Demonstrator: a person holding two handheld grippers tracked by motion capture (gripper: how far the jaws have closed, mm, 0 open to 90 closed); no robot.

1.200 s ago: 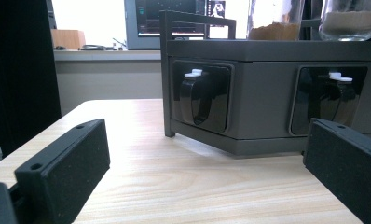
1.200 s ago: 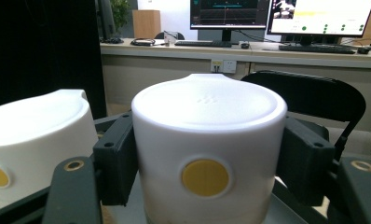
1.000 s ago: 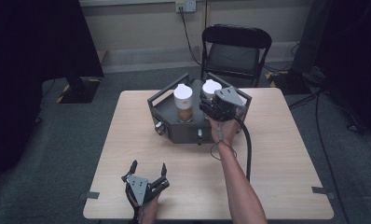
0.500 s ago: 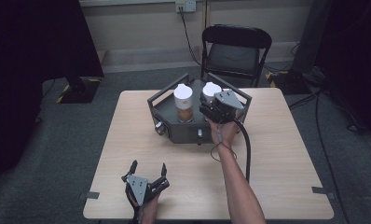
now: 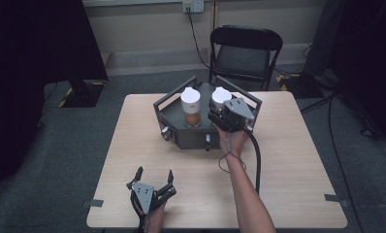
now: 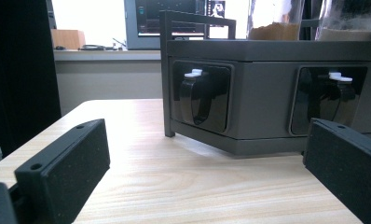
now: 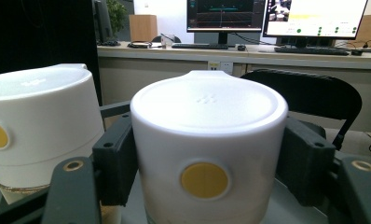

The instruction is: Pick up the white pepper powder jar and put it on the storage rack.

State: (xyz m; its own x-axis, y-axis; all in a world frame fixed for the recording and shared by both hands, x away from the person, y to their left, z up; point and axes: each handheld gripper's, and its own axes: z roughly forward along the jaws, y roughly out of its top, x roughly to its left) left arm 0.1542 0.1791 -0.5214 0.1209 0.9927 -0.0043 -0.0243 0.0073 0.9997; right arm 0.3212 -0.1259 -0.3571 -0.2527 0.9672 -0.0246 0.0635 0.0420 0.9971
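Note:
A dark grey dispenser stand [image 5: 191,138] sits at the table's far middle and carries two jars with white caps. My right gripper [image 5: 220,112] is shut on the right jar's white cap [image 7: 207,135]. Its pads [image 7: 116,154] press on both sides of that cap, just above a yellow dot. The left jar [image 5: 191,104], with brown contents, stands free beside it [image 7: 39,116]. My left gripper [image 5: 154,174] rests near the table's front edge, open and holding nothing. In the left gripper view it [image 6: 202,172] faces the stand [image 6: 263,93] and its two front levers [image 6: 195,95].
The wooden table [image 5: 288,160] has bare surface left, right and in front of the stand. A black folding chair [image 5: 244,53] stands behind the far edge. The right gripper's cable [image 5: 256,160] runs along the forearm. A desk with monitors [image 7: 225,14] is in the background.

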